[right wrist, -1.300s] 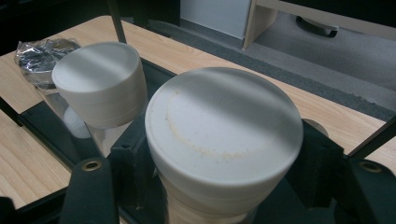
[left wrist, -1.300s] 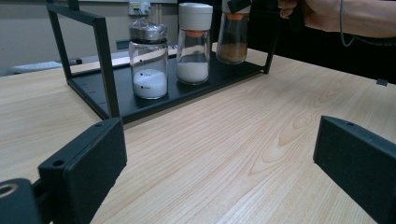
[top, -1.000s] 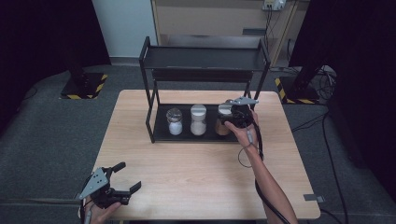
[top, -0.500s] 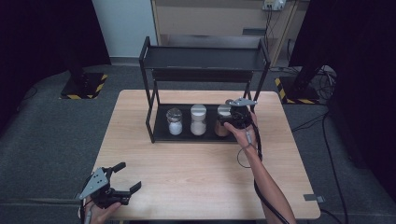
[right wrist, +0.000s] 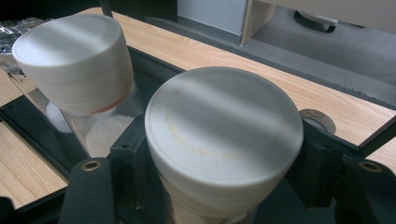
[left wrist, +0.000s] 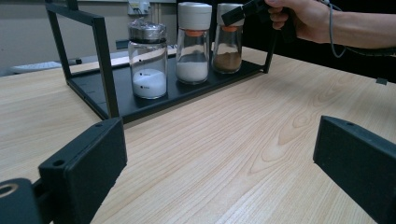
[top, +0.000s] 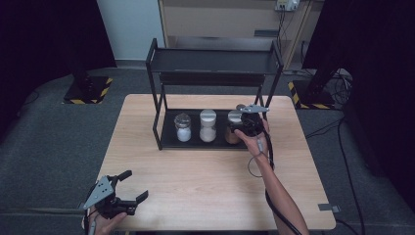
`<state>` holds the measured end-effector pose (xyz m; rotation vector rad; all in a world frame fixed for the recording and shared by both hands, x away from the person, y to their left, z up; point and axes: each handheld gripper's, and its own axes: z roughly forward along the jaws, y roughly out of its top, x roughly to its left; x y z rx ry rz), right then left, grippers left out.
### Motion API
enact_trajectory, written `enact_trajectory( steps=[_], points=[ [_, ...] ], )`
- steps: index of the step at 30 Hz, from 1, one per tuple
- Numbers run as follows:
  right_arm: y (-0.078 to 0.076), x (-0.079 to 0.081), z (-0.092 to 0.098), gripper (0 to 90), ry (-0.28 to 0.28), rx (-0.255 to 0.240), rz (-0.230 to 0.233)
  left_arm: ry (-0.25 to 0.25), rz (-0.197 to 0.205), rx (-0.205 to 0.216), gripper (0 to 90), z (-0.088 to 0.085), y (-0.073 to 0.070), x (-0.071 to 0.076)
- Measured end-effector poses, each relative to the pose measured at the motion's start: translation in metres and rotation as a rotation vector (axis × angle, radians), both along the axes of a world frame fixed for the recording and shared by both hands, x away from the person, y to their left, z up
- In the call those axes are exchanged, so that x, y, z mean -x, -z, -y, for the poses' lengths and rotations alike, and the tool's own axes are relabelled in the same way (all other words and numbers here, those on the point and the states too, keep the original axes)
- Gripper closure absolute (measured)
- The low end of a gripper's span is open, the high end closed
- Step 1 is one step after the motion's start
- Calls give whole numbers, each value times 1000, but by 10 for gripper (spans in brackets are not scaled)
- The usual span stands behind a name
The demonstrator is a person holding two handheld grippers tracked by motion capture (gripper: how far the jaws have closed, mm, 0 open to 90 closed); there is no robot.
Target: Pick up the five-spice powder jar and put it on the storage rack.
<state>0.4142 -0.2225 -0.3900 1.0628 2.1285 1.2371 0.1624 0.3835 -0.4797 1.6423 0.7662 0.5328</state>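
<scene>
Black rack is sitting at the far side of the surface, its bottom tray holding three upright jars in a row. Right tool is clamping the rightmost one, the brown spice jar, jaws flanking it just under the white cap, axis vertical. Left tool is idling open and empty at the near edge, well apart.

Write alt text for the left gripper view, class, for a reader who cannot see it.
Three jars stand in a row on the bottom tray of a black rack on a wooden table: a foil-topped jar and a white-capped jar of white powder, then a brown spice jar that a hand's claw reaches. The left claw hangs open in front.
</scene>
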Motion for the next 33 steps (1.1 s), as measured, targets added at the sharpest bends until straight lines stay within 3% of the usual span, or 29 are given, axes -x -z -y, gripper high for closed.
enact_trajectory(
  steps=[11, 14, 21, 33],
  points=[
    [0, 2, -2, 314, -2, 5, 15, 1, 1, 0, 18, 0, 0, 0],
    [0, 2, -1, 267, 0, -3, 18, 2, 1, 0, 18, 0, 0, 0],
    [-8, 3, 4, 133, 6, -35, 23, 3, 0, 0, 18, 0, 0, 0],
    [-24, 12, 12, 100, -10, -46, 55, 1, -4, 4, 18, 0, 0, -1]
  ],
)
